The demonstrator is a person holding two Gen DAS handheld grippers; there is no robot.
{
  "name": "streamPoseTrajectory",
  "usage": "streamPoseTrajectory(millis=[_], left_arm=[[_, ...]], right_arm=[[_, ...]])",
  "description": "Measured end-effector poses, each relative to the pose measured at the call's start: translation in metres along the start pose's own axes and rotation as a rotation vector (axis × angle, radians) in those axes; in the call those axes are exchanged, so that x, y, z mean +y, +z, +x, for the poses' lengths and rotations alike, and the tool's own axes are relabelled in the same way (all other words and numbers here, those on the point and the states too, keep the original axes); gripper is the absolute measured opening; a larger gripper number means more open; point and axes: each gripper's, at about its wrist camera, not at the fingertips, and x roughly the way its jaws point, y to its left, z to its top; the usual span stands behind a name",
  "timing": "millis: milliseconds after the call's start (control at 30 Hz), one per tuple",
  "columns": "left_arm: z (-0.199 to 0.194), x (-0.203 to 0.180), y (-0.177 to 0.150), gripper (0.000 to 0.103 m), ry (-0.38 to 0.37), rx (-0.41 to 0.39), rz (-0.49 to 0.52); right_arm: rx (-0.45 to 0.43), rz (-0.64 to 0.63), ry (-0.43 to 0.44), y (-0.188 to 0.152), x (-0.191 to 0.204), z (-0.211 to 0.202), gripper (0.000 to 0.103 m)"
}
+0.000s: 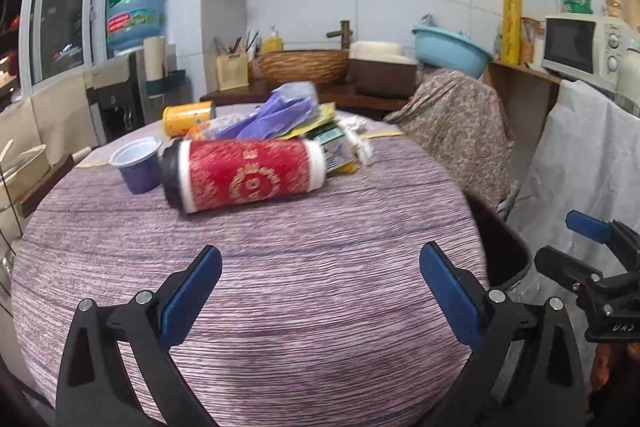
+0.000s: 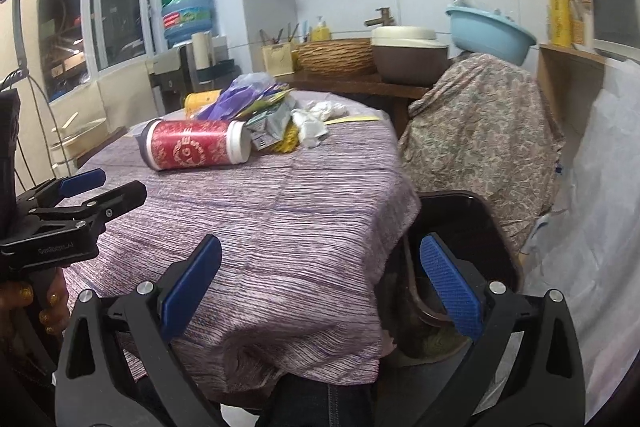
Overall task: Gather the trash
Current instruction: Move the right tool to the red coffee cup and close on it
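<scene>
A heap of trash lies at the far side of a round table with a purple striped cloth point(image 1: 260, 287): a red and white canister point(image 1: 248, 175) on its side, a small purple cup point(image 1: 136, 165), a yellow can point(image 1: 188, 119), a purple plastic bag point(image 1: 272, 119), wrappers and crumpled tissue point(image 2: 316, 119). My left gripper point(image 1: 320, 291) is open and empty above the near cloth. My right gripper point(image 2: 320, 287) is open and empty over the table's right edge, above a dark bin point(image 2: 460, 235). Each gripper shows in the other's view, left point(image 2: 92, 195) and right point(image 1: 576, 247).
A floral-covered chair point(image 1: 460, 131) stands right of the table. Behind are a counter with a wicker basket point(image 1: 304, 65), a blue basin point(image 1: 452, 49), a microwave point(image 1: 588, 47) and a water dispenser point(image 1: 134, 11). A white cloth point(image 2: 600, 187) hangs at right.
</scene>
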Motion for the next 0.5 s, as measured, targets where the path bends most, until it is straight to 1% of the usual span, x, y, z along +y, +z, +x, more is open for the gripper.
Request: streamPoseTrajectory(millis=[167,233,400,500], left_arm=[[0.007,0.04,0.0,0.098,0.026,0.055,-0.066],[0.007,0.057,0.001,0.098,0.037,0.069,-0.095],[0.007,0.085,0.006,0.098,0.082,0.077,-0.112],[0.011,0.1,0.01,0.098,0.095,0.091,-0.118]], right_arm=[[0.049,-0.04,0.107,0.013,0.02,0.033,0.098],[0.08,-0.065,0.163,0.021,0.03,0.048,0.098],[0.14,-0.162,0.264,0.04,0.061,0.077,0.098],[0.156,-0.238,0.295,0.049,0.084,0.089,0.098]])
